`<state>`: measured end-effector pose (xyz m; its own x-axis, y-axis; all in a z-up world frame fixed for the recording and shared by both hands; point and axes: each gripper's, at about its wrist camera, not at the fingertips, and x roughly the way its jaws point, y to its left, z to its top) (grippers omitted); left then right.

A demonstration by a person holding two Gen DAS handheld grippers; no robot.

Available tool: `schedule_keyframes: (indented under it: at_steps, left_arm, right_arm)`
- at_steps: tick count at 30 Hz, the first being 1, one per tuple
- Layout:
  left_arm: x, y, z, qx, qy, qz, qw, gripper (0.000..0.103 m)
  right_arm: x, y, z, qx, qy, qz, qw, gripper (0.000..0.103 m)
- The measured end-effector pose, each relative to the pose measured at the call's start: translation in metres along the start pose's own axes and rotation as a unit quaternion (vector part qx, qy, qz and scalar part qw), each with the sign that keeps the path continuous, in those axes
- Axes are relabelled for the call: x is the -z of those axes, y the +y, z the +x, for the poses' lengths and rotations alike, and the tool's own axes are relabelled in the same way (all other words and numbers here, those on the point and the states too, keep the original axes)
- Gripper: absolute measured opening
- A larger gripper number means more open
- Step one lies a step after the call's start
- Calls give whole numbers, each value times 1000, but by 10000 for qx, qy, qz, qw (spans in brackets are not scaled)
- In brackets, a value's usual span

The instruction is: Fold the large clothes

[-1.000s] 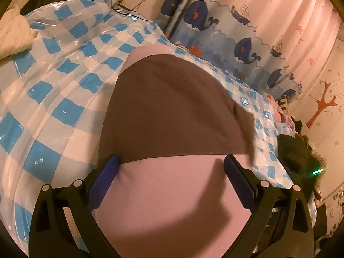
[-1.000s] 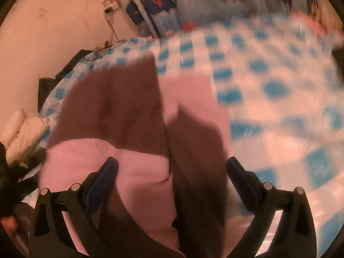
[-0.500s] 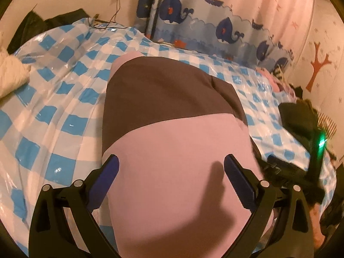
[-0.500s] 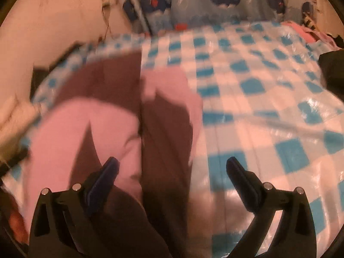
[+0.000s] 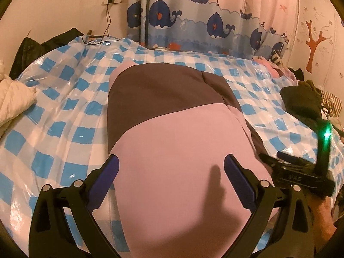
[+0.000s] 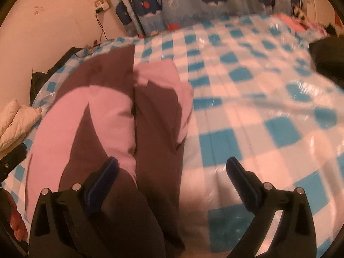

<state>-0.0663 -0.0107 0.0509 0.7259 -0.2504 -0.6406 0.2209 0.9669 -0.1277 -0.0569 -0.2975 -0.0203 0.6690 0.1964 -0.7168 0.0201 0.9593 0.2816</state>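
- Since the view of a second ago, the left gripper (image 5: 171,167) has drawn back and risen: more of the garment (image 5: 172,133) now shows ahead of it, and the pink panel takes up a larger share of the view than the brown one.
- Over the same second the right gripper (image 6: 172,172) has slid toward the garment's right edge; the checked sheet (image 6: 247,111) now fills most of its view, where cloth lay between its fingers before.
- Both grippers stand spread wide and hold nothing. Judgement: a fold has been laid down and let go, and the hands are repositioning for the next one.
- The garment lies flat on the checked sheet as a long narrow stack, brown at the far end, pink nearer the cameras. From the right wrist, a brown strip runs along its right side beside a pink layer.
- Relative to the left gripper, the pink panel lies directly below and between the fingers, apparently not touched.
- Relative to the right gripper, the garment's right edge runs under the left finger (image 6: 103,176); the right finger sits over bare sheet.
- Noted: the right wrist view is motion-blurred, so fine creases cannot be judged.
- Judgement: the stack is narrowed but full length; a fold end to end remains.
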Motion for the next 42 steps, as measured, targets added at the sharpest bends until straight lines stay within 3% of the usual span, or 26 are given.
schedule_keyframes:
  at_steps: [10, 15, 20, 22, 24, 27, 31, 35, 39, 42]
  left_arm:
    - [2, -3, -1, -174, -10, 196, 9997, 94]
    - [4, -6, 0, -235, 3, 335, 9992, 94]
    - [5, -8, 8, -187, 150, 338, 9991, 94]
    - [5, -9, 10, -113, 200, 319, 9992, 94]
    - [4, -9, 12, -44, 250, 292, 9993, 94]
    - [4, 1, 11, 87, 357, 109, 9993, 94]
    - [7, 37, 11, 447, 676, -673, 9944, 94]
    - [18, 69, 17, 736, 998, -1338, 9832, 94]
    - [17, 67, 3, 641, 790, -1121, 9885, 94]
    - [19, 59, 6, 578, 910, -902, 9901, 94]
  right_arm:
    - [10, -6, 11, -167, 59, 157, 9997, 96]
    - [8, -13, 10, -447, 151, 407, 9981, 96]
    - [0, 0, -24, -236, -351, 51, 9991, 96]
    - [5, 1, -14, -148, -40, 18, 9999, 96]
    - [9, -12, 5, -503, 448, 453, 9967, 96]
    - [5, -33, 2, -1047, 680, 1074, 9863, 96]
    - [4, -37, -7, -1030, 678, 1113, 9861, 96]
    - [17, -23, -2, -1649, 1111, 1394, 9701, 96]
    - [31, 14, -23, -1725, 1096, 869, 9750, 96]
    - [44, 10, -10, -1552, 1327, 923, 9746, 96]
